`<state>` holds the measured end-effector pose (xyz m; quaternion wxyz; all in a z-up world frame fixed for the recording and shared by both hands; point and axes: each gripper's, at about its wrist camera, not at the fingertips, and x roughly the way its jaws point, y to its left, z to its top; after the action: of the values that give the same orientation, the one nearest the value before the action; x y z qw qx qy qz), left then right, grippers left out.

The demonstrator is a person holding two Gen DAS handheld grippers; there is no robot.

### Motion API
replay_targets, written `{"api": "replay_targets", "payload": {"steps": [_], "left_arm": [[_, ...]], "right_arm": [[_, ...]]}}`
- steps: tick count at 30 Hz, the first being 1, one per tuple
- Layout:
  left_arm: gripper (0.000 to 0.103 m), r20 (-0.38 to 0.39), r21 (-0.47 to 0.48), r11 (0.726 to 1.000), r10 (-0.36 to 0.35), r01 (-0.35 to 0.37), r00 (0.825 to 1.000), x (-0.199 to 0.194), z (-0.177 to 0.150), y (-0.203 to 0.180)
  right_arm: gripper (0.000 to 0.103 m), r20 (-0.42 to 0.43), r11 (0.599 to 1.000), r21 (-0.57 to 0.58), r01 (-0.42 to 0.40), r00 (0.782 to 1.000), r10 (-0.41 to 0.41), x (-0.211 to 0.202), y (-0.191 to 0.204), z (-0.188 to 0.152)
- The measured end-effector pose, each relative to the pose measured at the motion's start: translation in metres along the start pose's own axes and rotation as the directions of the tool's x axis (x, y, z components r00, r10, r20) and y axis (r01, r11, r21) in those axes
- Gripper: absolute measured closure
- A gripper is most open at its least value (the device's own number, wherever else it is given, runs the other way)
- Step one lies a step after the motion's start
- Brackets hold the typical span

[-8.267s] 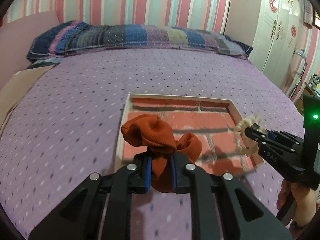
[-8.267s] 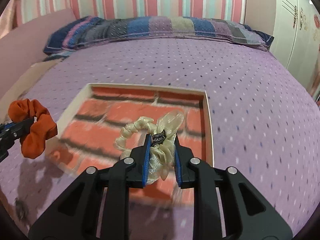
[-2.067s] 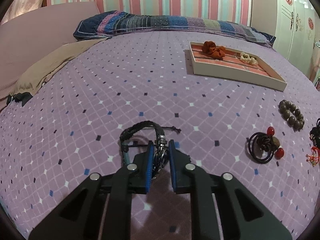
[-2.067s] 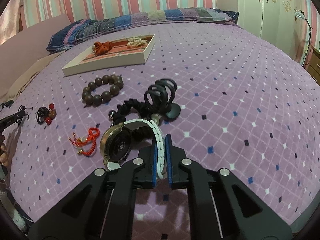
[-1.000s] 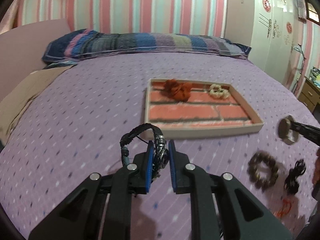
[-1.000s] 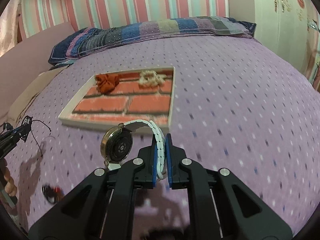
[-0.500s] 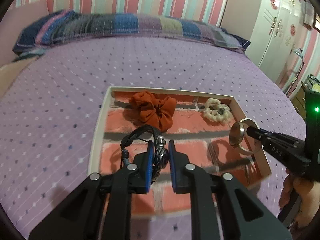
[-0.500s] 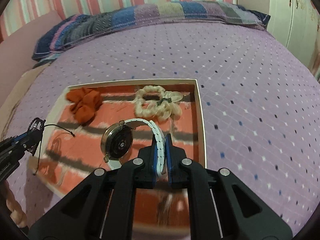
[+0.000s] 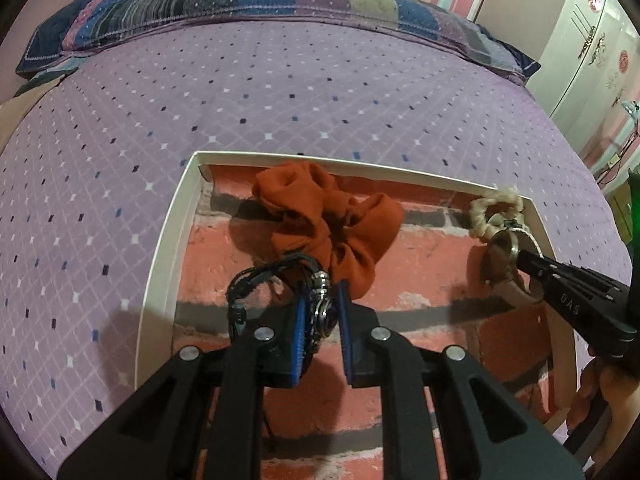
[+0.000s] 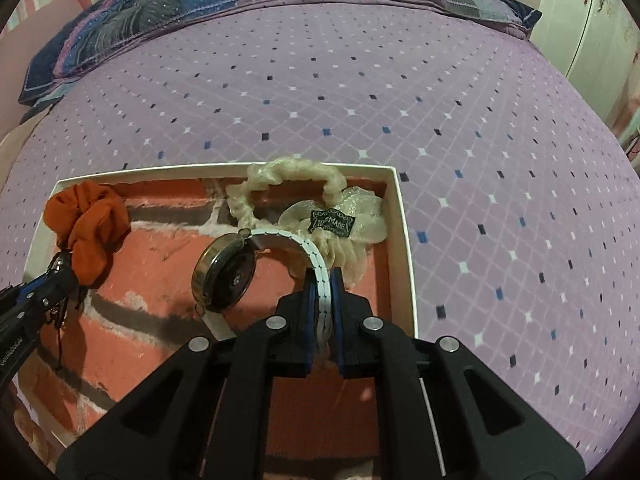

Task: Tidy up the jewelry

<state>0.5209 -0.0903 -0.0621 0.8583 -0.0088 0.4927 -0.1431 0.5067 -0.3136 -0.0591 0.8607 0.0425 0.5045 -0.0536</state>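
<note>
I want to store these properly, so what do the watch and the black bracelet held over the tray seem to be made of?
Watch: shiny metal case, glints at the rim; white strap looks smooth, maybe rubber or ceramic links.
Black bracelet: braided cord, probably leather, with glossy silver-coloured metal beads.

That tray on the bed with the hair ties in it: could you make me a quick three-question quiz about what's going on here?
1. True or false: the right gripper is shut on the watch by its white strap.
2. What does the left gripper hold? A) a bead bracelet B) a black cord bracelet C) a ring
3. Name the colours of the two scrunchies lying in the tray.

Key
1. True
2. B
3. The orange scrunchie and the cream scrunchie
</note>
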Motion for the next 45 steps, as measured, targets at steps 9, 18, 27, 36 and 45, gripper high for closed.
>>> {"api": "replay_targets", "payload": {"steps": [9, 18, 27, 36, 45], "left_arm": [[0.049, 0.028, -0.003, 1.000, 0.016, -0.016, 0.999, -0.020, -0.015, 0.001], [0.030, 0.123, 0.035, 0.999, 0.002, -0.006, 0.992, -0.079, -0.043, -0.007], [0.012, 0.240, 0.071, 0.997, 0.002, -0.019, 0.971, -0.156, -0.092, -0.009], [0.005, 0.316, 0.057, 0.992, 0.092, -0.116, 0.944, -0.202, -0.170, -0.006], [0.005, 0.341, 0.030, 0.991, 0.115, -0.133, 0.933, -0.231, -0.241, -0.001]], "right_arm": [[0.053, 0.043, 1.000, -0.020, -0.014, 0.999, 0.015, -0.014, -0.003, -0.007], [0.027, 0.122, 0.999, -0.044, -0.014, 0.992, 0.019, -0.055, -0.023, -0.024], [0.004, 0.205, 0.996, -0.089, 0.016, 0.979, 0.003, -0.120, -0.050, -0.067], [0.004, 0.306, 0.989, -0.143, 0.038, 0.952, 0.008, -0.191, -0.055, -0.139], [0.004, 0.408, 0.995, -0.101, 0.024, 0.913, 0.020, -0.238, -0.061, -0.212]]}}
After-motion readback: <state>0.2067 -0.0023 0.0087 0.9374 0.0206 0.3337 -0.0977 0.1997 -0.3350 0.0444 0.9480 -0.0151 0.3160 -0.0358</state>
